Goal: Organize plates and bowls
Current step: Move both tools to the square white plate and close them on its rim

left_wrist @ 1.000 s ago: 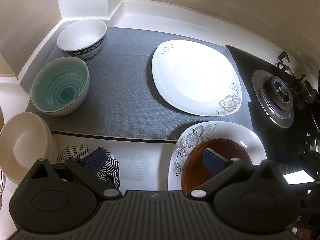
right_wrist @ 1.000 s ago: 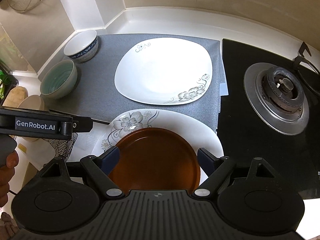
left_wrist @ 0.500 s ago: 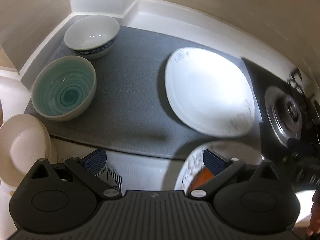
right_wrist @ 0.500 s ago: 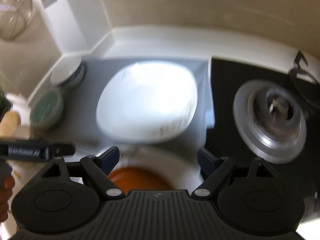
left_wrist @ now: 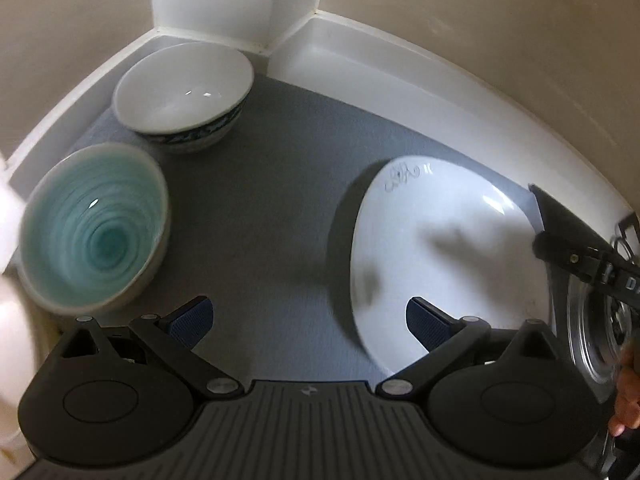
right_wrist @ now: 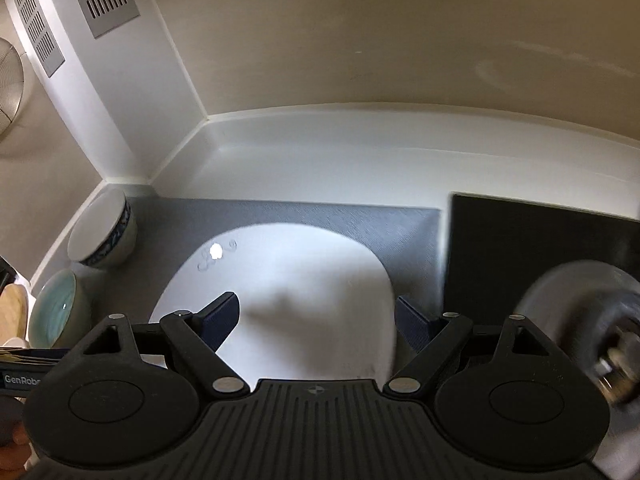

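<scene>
A large white square plate (left_wrist: 444, 256) with a grey flower print lies on the grey mat (left_wrist: 260, 200); it also shows in the right wrist view (right_wrist: 304, 300). A teal bowl (left_wrist: 92, 228) and a white bowl with a blue pattern (left_wrist: 184, 96) stand at the mat's left; both show in the right wrist view, the teal bowl (right_wrist: 56, 312) and the white bowl (right_wrist: 102, 236). My left gripper (left_wrist: 308, 320) is open and empty above the mat, between the teal bowl and the plate. My right gripper (right_wrist: 316, 320) is open and empty above the plate's near part.
A black gas hob with a burner (right_wrist: 580, 312) lies right of the mat. Walls and a white upstand (right_wrist: 360, 152) close the back and left corner. The right gripper's body (left_wrist: 592, 264) reaches in at the right of the left wrist view. A pale dish (left_wrist: 12, 340) lies at far left.
Both grippers have moved forward and away from the brown plate on the flowered plate, which has left both views. The white plate and bowls now sit closer. Both stay open.
</scene>
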A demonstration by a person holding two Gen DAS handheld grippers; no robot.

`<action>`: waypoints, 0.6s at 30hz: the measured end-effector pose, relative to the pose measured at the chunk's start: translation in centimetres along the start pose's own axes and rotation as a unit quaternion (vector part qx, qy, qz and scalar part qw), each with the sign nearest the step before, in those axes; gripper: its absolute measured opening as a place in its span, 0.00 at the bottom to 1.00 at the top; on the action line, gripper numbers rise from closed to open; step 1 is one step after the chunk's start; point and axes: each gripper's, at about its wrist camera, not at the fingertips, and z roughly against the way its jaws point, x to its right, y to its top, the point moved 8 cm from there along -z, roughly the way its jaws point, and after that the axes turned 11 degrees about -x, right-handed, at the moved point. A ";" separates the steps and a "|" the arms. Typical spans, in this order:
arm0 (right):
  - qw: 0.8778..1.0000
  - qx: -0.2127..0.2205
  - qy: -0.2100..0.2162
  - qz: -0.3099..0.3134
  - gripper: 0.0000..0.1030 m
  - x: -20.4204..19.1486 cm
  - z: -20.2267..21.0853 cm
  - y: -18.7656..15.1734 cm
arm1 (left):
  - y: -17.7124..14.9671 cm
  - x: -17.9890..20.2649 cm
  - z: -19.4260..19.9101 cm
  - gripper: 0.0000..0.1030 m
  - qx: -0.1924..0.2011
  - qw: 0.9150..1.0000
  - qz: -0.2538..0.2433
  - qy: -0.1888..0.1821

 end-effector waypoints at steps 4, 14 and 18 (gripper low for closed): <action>1.000 -0.006 0.009 -0.010 0.84 0.9 -2.7 1.4 | 1.5 0.4 -2.0 1.00 -0.001 1.000 0.003 -0.002; 0.996 -0.055 0.040 -0.051 0.68 2.3 -3.7 -1.9 | 3.0 1.8 -4.9 1.00 -0.031 0.999 -0.016 -0.013; 0.993 -0.063 0.058 -0.076 0.66 2.4 -3.5 -3.2 | 3.0 2.9 -5.0 1.00 -0.035 0.999 -0.033 -0.019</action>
